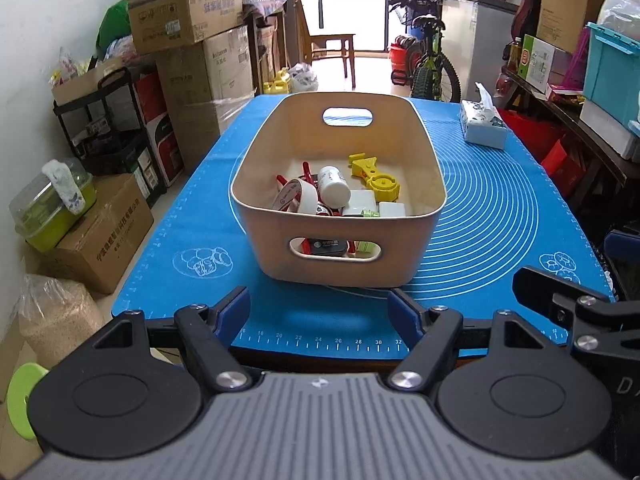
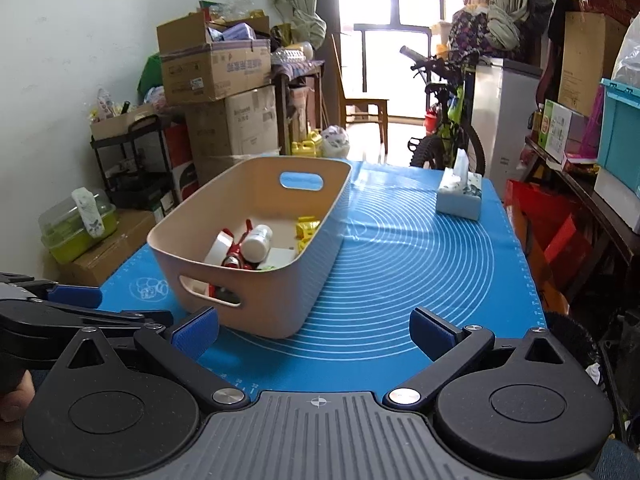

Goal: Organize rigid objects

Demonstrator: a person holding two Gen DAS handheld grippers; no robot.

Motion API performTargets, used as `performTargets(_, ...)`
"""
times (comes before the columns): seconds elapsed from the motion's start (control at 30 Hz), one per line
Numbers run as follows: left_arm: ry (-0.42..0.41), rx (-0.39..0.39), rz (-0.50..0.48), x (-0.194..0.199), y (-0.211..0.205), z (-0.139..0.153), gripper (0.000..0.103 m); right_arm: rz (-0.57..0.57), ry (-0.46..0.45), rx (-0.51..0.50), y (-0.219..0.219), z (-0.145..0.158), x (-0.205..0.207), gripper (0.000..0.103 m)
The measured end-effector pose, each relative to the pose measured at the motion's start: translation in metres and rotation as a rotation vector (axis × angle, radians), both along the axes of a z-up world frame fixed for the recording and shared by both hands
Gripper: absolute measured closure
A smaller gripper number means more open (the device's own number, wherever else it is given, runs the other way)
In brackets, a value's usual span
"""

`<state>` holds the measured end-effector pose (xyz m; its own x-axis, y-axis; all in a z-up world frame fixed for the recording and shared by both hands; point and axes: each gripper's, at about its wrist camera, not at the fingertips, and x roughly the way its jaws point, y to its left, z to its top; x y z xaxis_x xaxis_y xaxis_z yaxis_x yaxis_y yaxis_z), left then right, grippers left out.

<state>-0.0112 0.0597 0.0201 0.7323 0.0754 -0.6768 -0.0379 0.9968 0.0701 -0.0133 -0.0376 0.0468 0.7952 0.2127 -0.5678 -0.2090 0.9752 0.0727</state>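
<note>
A beige bin [image 1: 400,184] with a cut-out handle at each end stood on the blue mat [image 1: 500,208], towards its left half when seen from the right wrist. Inside lay a jumble of small rigid things: a white bottle [image 1: 334,186] on its side near the middle, a roll of tape [image 1: 290,196] leaning just left of it, a yellow clip [image 1: 376,178] towards the far right, a red clamp [image 1: 307,172] behind the tape, and white blocks [image 1: 372,209] against the near wall. A dark gadget [image 1: 328,246] showed through the near handle hole.

A tissue box [image 1: 482,126] sat at the mat's far right corner, well apart from the bin.

The left gripper [image 1: 322,312] hung at the mat's near edge, squarely facing the bin's near end, its blue pads [image 1: 232,310] spread wide with nothing between them. The right gripper [image 2: 316,332] sat beside it to the right, aimed past the bin's near right corner, its pads [image 2: 196,334] likewise wide apart and holding nothing.

Around the table stood stacked cartons [image 1: 188,12] on the left, a bike [image 1: 430,60] beyond the far end, and a teal crate [image 1: 610,72] on the right.
</note>
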Motion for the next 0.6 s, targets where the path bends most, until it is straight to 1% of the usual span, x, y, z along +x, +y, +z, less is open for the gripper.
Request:
performTargets(0.13, -0.009, -0.018, -0.012, -0.002, 0.002, -0.002, 0.027, -0.012, -0.001, 0.011, 0.000, -0.002, -0.008, 0.002)
performTargets(0.3, -0.015, -0.020, -0.016, -0.007, 0.002, -0.004, 0.027, -0.032, 0.009, 0.018, -0.003, -0.005, -0.015, 0.002)
performTargets(0.6, -0.020, -0.002, -0.044, -0.016, -0.004, -0.010, 0.027, -0.050, 0.017, 0.015, -0.003, -0.008, -0.024, 0.002)
